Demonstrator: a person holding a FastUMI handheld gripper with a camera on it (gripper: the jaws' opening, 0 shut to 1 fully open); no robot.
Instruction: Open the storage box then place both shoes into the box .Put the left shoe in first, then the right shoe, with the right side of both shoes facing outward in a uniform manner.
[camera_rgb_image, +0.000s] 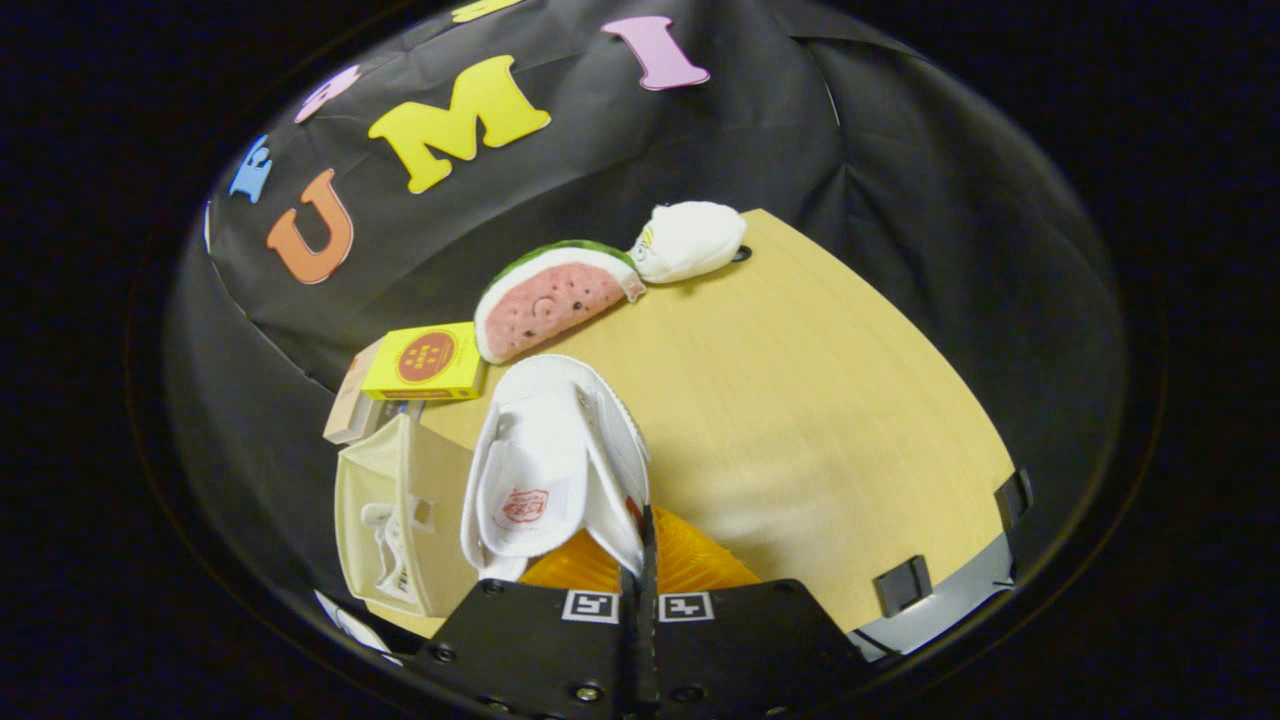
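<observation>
My gripper (645, 548) is shut on a white shoe (545, 470), both fingers pinching the rim near its heel. The shoe hangs on its side, toe pointing away from me, and its opening with a red insole mark faces the box. Just left of it stands the cream storage box (445, 470), open. Another white shoe (385, 545) lies inside it, laces showing. The held shoe is beside the box, close to its open side and outside it.
On the wooden table (820, 420) beyond the shoe lie a watermelon-slice plush (550, 300) and a white plush (690, 240). A yellow carton (425, 362) rests on a pale carton (350, 410) behind the storage box. Black clamps (900, 585) sit along the table's near right edge.
</observation>
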